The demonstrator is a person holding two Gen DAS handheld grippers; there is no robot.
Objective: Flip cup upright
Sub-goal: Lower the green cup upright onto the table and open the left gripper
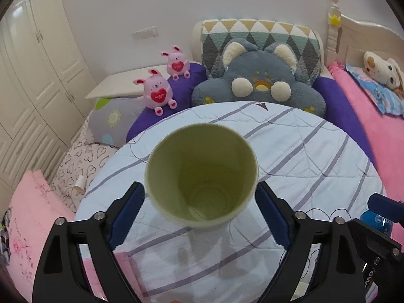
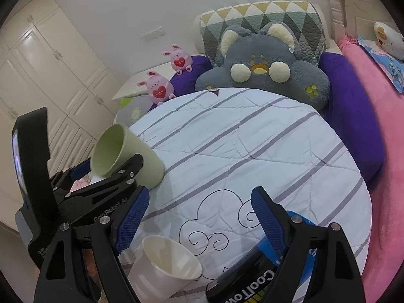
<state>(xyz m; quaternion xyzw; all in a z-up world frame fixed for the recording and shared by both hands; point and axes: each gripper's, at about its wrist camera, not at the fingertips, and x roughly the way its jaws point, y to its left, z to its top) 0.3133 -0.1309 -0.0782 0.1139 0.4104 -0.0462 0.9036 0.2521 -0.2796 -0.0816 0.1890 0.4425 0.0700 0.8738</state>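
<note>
one green cup (image 1: 202, 176) sits between left hand-held gripper (image 1: 199, 202) fingers.

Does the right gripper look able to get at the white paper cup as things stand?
Probably yes: the right gripper is open, and the white paper cup sits just below its left finger with nothing covering it.

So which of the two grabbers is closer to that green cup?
The left. Its jaws flank the green cup, tilted on the striped quilt. The right gripper hangs open off to the cup's side, over the white paper cup.
</note>
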